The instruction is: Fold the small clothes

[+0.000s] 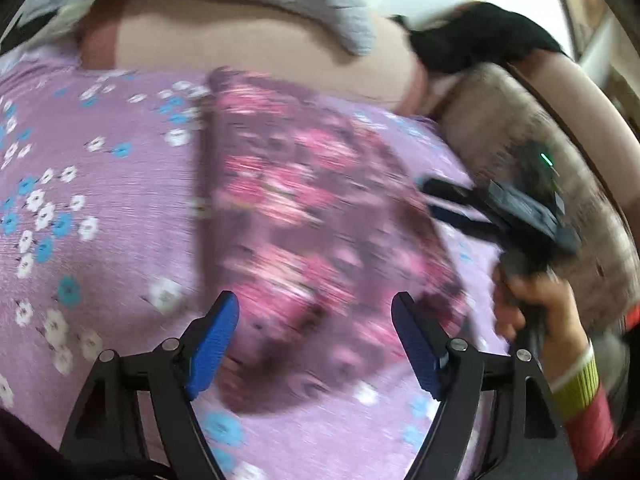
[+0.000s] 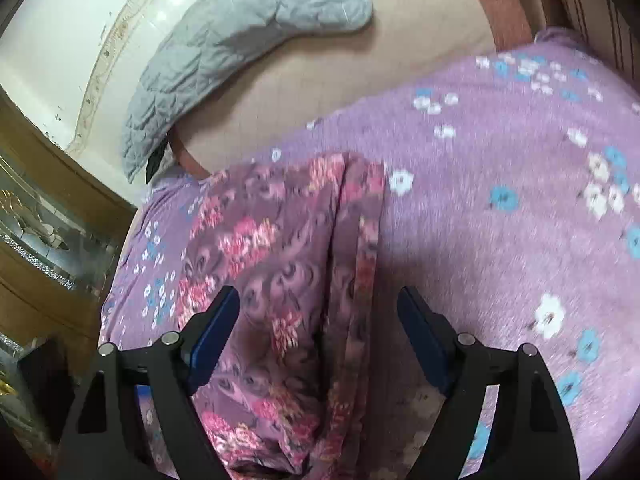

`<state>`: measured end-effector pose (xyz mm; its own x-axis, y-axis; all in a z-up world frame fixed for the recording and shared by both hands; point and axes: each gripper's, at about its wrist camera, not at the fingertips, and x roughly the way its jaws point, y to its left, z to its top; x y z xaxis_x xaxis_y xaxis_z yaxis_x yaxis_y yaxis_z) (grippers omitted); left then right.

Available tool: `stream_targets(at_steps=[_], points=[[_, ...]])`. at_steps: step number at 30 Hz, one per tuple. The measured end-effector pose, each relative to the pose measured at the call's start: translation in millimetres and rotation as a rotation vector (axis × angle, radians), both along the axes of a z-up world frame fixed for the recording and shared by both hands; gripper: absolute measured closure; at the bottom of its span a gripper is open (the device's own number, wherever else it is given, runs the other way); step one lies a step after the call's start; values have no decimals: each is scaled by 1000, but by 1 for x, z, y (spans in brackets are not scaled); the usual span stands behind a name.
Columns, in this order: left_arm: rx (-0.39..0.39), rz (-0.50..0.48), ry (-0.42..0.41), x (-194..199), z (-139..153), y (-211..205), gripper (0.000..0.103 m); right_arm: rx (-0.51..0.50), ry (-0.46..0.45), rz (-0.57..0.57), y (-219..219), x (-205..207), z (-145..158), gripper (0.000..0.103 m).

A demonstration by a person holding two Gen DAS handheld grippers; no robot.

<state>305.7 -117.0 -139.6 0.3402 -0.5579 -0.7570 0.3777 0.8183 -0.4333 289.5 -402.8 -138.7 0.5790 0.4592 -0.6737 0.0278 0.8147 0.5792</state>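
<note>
- Fingers (image 1: 216,344) of the left gripper (image 1: 316,344) are spread wide with nothing between them, hanging over the near end of the floral garment (image 1: 304,216)
- Fingers (image 2: 214,340) of the right gripper (image 2: 318,340) are likewise spread and empty, straddling the same garment's folded edge (image 2: 360,240)
- Floral garment, dark mauve with pink flowers, lies as a long narrow strip on the lilac flowered bedsheet (image 2: 500,160); it looks already doubled lengthwise, with a raised crease along one side
- Right gripper shows in the left view too (image 1: 448,208), held in the person's hand (image 1: 532,304), off the garment's far side
- Thin, limp and light by the look of its drape, so it should sag and slide wherever it is not supported; the sheet beneath is soft too and could get pinched along with it
- Best holds seem to be the two corners of one short end, one per gripper, taking all layers so the strip folds over evenly
- Grey quilted pillow (image 2: 240,40) lies well apart, further up the bed
</note>
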Motion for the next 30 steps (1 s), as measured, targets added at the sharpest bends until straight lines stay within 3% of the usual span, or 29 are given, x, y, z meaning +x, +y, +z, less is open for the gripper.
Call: stream_targets(at_steps=[7, 10, 11, 12, 13, 15, 17, 23, 30], points=[[2, 13, 145, 59, -48, -5, 23, 17, 56, 33, 13, 13, -22, 18], [-15, 13, 138, 68, -53, -10, 24, 49, 66, 48, 19, 17, -31, 19], [-6, 1, 132, 71, -53, -16, 29, 67, 72, 51, 22, 19, -35, 27], [8, -18, 130, 72, -54, -23, 48, 84, 81, 50, 24, 20, -39, 38], [20, -33, 130, 72, -53, -26, 52, 89, 86, 46, 25, 21, -40, 43], [47, -48, 97, 67, -47, -32, 72, 86, 87, 46, 28, 20, -40, 59], [32, -51, 64, 60, -34, -29, 78, 93, 73, 39, 29, 17, -34, 67], [21, -26, -29, 13, 14, 24, 79, 114, 15, 85, 61, -4, 5, 72], [37, 69, -45, -45, 29, 106, 79, 123, -55, 215, 154, -38, 32, 72]])
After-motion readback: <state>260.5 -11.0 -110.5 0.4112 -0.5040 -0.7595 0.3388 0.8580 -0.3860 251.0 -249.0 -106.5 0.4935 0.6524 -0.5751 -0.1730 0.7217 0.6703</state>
